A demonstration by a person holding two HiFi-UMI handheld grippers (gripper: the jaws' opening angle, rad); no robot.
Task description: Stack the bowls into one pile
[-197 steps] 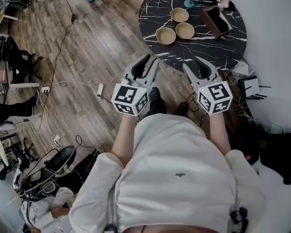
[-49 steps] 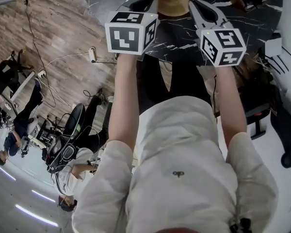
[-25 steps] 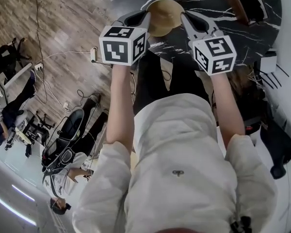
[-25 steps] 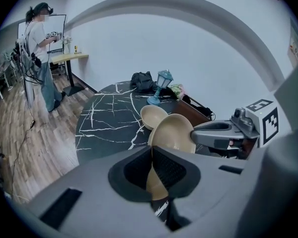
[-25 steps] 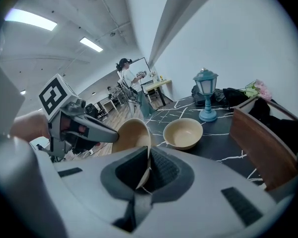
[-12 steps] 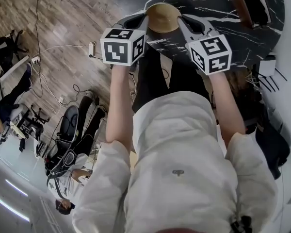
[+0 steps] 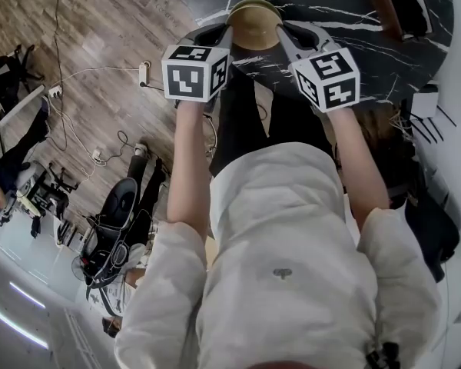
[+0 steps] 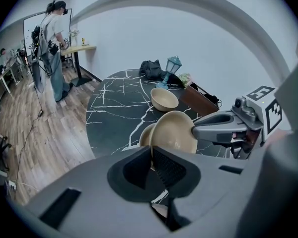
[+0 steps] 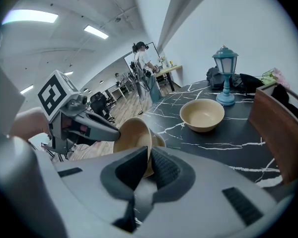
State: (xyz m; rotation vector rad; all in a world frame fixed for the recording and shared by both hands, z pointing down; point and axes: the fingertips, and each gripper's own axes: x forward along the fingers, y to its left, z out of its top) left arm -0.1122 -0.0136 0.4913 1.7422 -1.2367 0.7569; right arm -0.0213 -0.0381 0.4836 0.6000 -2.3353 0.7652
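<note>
Both grippers hold one tan bowl (image 7: pixel 253 21) by opposite sides of its rim. My left gripper (image 8: pixel 153 151) is shut on the near rim of this tilted bowl (image 8: pixel 175 131). My right gripper (image 9: pixel 148 156) is shut on the other rim of the held bowl (image 9: pixel 134 135). A second tan bowl (image 8: pixel 144 135) rests on the black marble table (image 8: pixel 114 113) just under the held one, mostly hidden. A third bowl (image 9: pixel 202 114) stands apart, farther back on the table. In the head view the left gripper (image 7: pixel 226 31) and right gripper (image 7: pixel 281 30) flank the held bowl.
A blue lantern (image 9: pixel 224 71), a dark wooden box (image 9: pixel 280 130), flowers and a black bag (image 8: pixel 150 69) stand at the table's far side. A person (image 8: pixel 52 43) stands by a desk at the back. Cables and a power strip (image 7: pixel 143 73) lie on the wooden floor.
Both grippers have sunk a little with the bowl between them, bringing it closer over the bowl on the table. Both grips stay the same.
</note>
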